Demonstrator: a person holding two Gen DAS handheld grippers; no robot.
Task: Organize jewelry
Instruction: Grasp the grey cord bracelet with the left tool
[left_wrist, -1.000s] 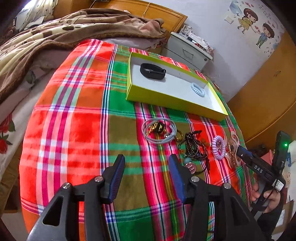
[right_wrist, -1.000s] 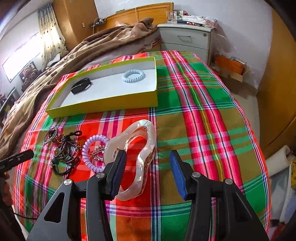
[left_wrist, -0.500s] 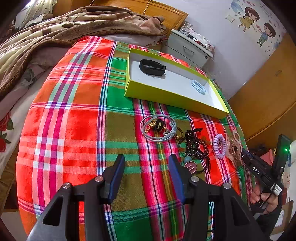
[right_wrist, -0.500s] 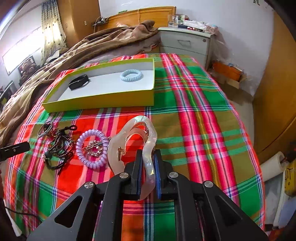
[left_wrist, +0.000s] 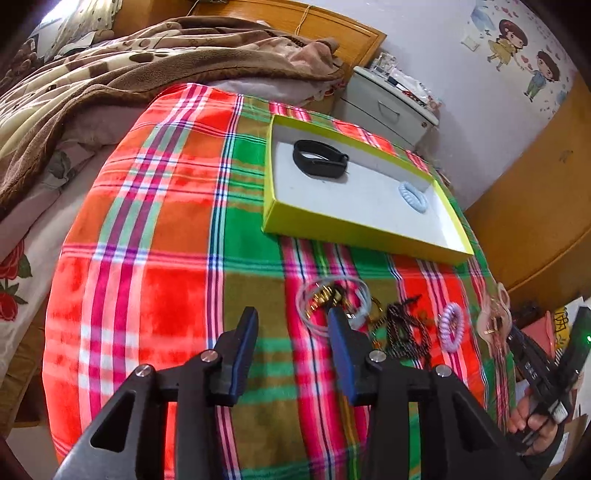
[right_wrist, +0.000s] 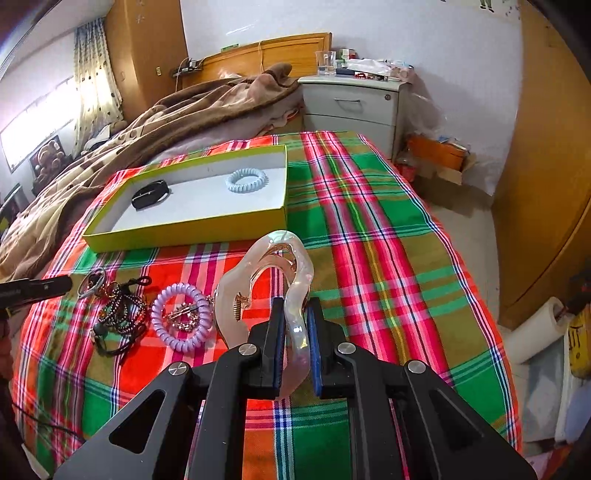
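We see the right tongs (right_wrist: 295, 347) clamped tight on a translucent pink hair claw (right_wrist: 269, 280), its lower stretch pinched between the blue pads. The claw's long axis runs up and away from the tongs, its rounded far end pointing toward the yellow-green box (right_wrist: 184, 229); its lower part sits close over the plaid cloth (right_wrist: 369, 258), though we cannot tell whether it is touching it.

The left tongs (left_wrist: 291, 332) stand fairly wide and their jaws have just been closing, with nothing between them. The right-hand finger tip overlaps a grey loop (left_wrist: 332, 302) with gold pieces inside it.

Only the right wrist view shows the grip itself, the claw's coiled spring, and a small sparkly piece lying inside the lilac coil tie (right_wrist: 181, 317). Beside that lies a tangle of dark beads (right_wrist: 118, 317).

The left wrist view gives us what the other lacks: the claw seen edge-on at the far right, and a hand (left_wrist: 532, 424) around the right tool's handle.

Both views show the box farther back on the cloth, holding a black band (left_wrist: 319, 158) and a pale blue coil tie (left_wrist: 412, 197), well apart.
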